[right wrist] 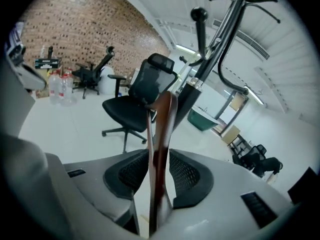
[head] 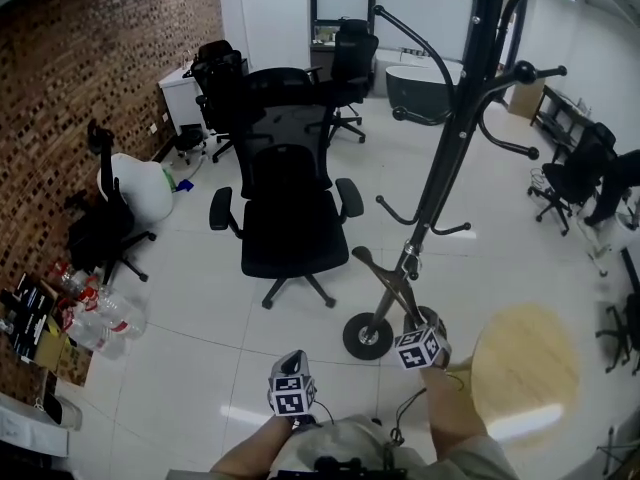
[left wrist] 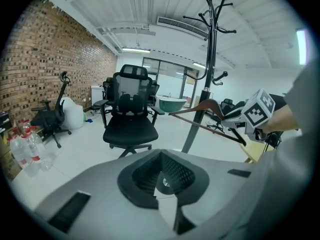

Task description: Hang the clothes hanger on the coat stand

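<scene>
The black coat stand (head: pixel 441 164) rises from a round base on the white floor just ahead of me. A brown wooden clothes hanger (head: pixel 386 280) leans against its lower pole, below the lowest pegs. My right gripper (head: pixel 420 340) is at the hanger's near end. In the right gripper view the hanger (right wrist: pixel 161 134) runs upright between the jaws of the right gripper (right wrist: pixel 160 184), with a thin gap beside it, so the jaws stand open around it. My left gripper (head: pixel 292 383) hangs lower left, shut and empty (left wrist: pixel 162 165); from it the hanger (left wrist: pixel 202 115) shows in front of the stand (left wrist: pixel 210 74).
A black office chair (head: pixel 290 218) stands left of the stand, with more chairs behind it. A round wooden tabletop (head: pixel 525 368) is at my right. Plastic bottles (head: pixel 95 318) and boxes lie along the brick wall at the left.
</scene>
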The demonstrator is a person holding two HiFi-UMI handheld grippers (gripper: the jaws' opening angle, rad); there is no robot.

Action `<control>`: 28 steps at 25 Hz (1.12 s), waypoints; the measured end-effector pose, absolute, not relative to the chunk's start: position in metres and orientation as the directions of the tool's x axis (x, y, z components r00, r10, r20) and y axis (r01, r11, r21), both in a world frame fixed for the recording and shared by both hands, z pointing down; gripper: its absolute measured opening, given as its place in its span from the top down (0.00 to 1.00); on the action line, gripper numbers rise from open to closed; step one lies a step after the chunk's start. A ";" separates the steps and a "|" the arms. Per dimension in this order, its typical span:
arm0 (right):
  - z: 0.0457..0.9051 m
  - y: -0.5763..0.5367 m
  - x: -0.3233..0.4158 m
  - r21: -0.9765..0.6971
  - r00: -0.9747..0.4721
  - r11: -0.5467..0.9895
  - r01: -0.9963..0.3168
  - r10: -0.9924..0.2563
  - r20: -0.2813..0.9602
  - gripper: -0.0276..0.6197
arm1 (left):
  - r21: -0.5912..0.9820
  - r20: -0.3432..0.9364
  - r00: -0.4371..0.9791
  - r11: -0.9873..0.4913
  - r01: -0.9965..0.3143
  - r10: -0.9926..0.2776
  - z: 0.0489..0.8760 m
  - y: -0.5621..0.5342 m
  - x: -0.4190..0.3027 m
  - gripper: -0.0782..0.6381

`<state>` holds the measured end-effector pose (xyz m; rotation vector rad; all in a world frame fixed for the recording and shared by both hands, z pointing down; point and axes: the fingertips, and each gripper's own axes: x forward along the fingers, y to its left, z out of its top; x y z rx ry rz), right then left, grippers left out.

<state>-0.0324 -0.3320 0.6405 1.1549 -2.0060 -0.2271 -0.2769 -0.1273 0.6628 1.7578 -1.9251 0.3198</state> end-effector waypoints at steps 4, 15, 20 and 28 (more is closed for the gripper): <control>0.606 -0.312 -0.036 0.396 -0.351 0.544 -0.740 -0.814 0.463 0.77 | 0.170 0.484 0.017 0.075 -0.983 -0.875 0.656 -0.141 -0.269 0.87; 0.492 -0.201 -0.003 -0.011 -0.302 0.305 -0.952 -0.940 0.159 0.96 | 0.092 0.265 0.260 -0.244 -0.965 -0.929 0.577 -0.162 -0.213 0.87; 0.476 -0.154 0.018 -0.082 -0.271 0.263 -0.961 -0.956 0.111 0.96 | 0.070 0.182 0.356 -0.349 -0.934 -0.916 0.531 -0.153 -0.168 0.87; 0.519 -0.117 0.039 -0.134 -0.337 0.319 -0.938 -0.930 0.145 0.96 | 0.051 0.176 0.391 -0.388 -0.920 -0.903 0.518 -0.138 -0.101 0.87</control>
